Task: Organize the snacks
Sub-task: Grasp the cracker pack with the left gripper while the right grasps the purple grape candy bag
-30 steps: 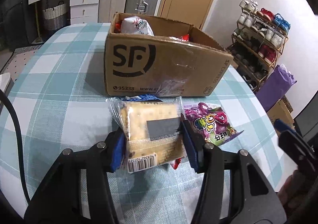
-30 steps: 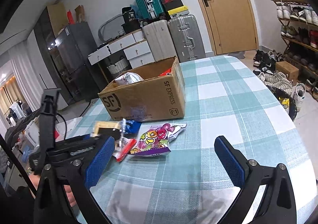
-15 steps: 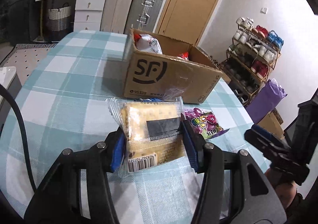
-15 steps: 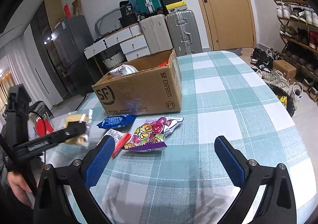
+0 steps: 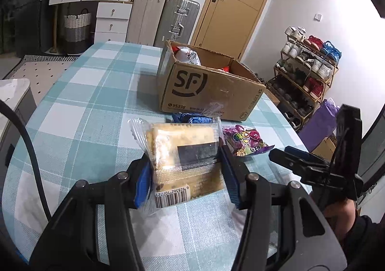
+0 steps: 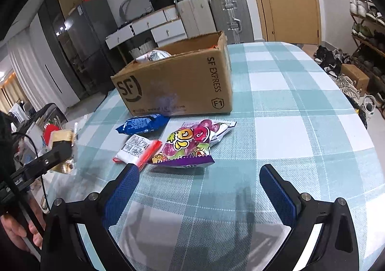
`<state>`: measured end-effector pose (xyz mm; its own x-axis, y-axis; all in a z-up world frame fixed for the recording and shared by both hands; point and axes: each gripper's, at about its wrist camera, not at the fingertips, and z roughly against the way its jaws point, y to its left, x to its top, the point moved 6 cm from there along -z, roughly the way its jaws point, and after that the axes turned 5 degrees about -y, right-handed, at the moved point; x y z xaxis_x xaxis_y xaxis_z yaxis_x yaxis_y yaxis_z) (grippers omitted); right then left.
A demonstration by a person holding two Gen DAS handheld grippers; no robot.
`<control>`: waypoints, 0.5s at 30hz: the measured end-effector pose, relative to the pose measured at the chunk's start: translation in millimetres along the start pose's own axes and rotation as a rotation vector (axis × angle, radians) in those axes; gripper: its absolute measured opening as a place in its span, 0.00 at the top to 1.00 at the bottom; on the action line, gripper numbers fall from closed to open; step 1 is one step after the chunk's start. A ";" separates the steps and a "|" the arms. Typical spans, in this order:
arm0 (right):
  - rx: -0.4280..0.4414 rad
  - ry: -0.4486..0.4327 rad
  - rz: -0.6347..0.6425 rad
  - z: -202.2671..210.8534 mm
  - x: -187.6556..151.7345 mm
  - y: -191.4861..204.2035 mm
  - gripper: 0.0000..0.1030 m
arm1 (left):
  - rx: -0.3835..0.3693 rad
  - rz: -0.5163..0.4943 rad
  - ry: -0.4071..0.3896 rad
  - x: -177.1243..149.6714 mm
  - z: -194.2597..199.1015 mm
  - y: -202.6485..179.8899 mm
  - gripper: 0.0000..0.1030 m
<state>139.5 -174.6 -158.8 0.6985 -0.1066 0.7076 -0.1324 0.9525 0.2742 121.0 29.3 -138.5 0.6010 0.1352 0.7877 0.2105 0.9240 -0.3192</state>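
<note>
Cracker packet [image 5: 182,150] lifted leftward, cardboard box [image 5: 211,88] holding snack bags [image 5: 189,55]

Left gripper [image 5: 184,170]: jaws closed on a cracker packet [image 5: 182,150], blue pads pressed against both its sides, pointing downward at a slant. Right gripper [image 6: 198,189]: jaws wide apart, nothing between the pads, angled down. A hand [image 6: 14,230] grips the left gripper's handle in the right wrist view.
</note>
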 end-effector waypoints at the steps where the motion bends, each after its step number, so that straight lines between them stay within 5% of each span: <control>1: 0.022 0.011 -0.001 -4.3 2.2 2.4 0.01 | -0.002 0.005 0.000 0.0 0.5 0.9 0.52; 15: -0.036 0.123 0.004 -67.2 28.1 5.2 0.02 | -0.014 0.027 0.010 -1.2 -3.4 3.0 0.52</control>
<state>205.7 -153.6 -181.2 0.7793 -0.0687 0.6229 -0.1121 0.9627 0.2463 123.5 30.7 -142.2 0.6143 0.1564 0.7734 0.2046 0.9151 -0.3476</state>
